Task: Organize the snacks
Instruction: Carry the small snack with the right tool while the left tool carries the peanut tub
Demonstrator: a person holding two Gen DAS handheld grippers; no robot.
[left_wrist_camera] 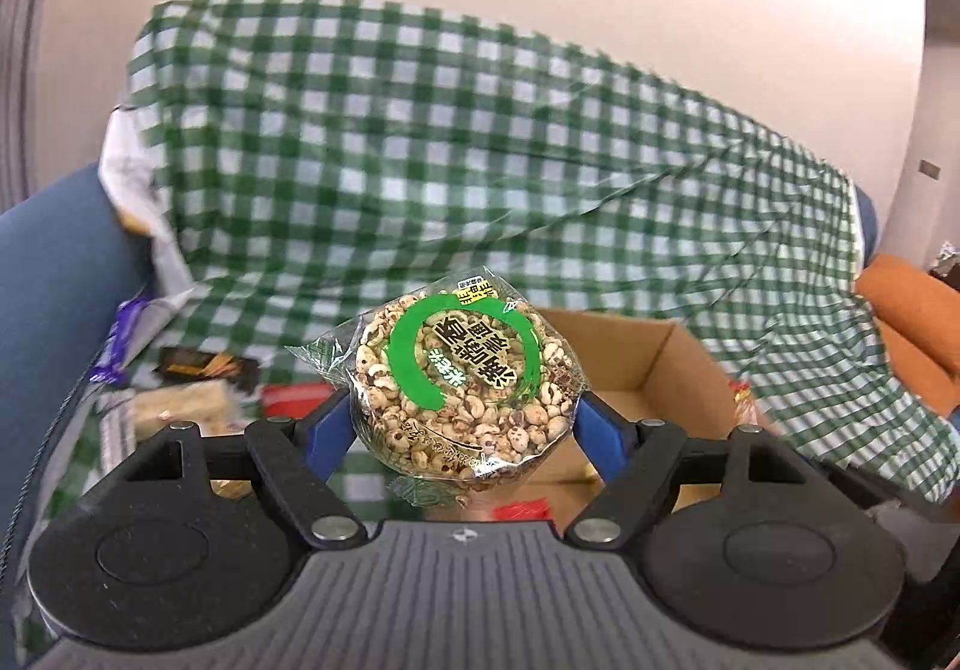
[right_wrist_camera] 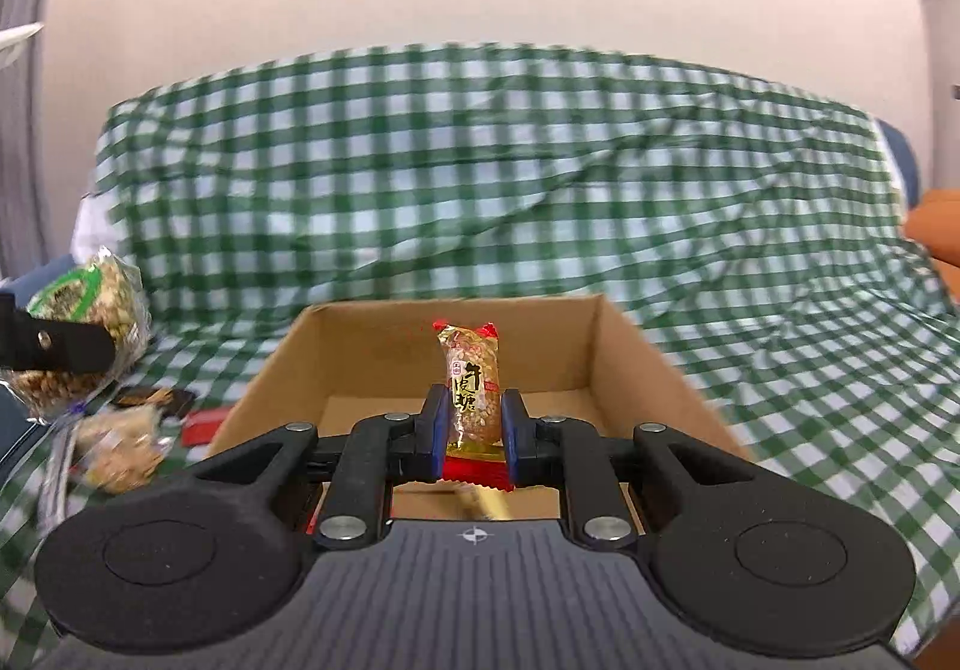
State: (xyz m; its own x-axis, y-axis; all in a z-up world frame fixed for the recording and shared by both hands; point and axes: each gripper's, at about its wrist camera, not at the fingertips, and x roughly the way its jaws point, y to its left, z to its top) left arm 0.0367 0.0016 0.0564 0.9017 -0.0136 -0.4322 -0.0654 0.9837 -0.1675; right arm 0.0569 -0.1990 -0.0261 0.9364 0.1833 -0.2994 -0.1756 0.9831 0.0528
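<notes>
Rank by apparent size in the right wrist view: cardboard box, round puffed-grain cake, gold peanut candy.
1. cardboard box
2. round puffed-grain cake, though partly hidden at the edge
3. gold peanut candy, which looks large only through nearness to the camera

My right tool (right_wrist_camera: 474, 430) is clamped on a gold-and-red candy packet (right_wrist_camera: 474, 391), standing upright between the blue pads, right over the open cardboard box (right_wrist_camera: 630, 370). The box sits on the green checked cloth (right_wrist_camera: 480, 178). Far left, I see the other tool (right_wrist_camera: 57, 349) gripping a round puffed-grain cake (right_wrist_camera: 90, 310), with loose snacks (right_wrist_camera: 120, 448) below it.
</notes>
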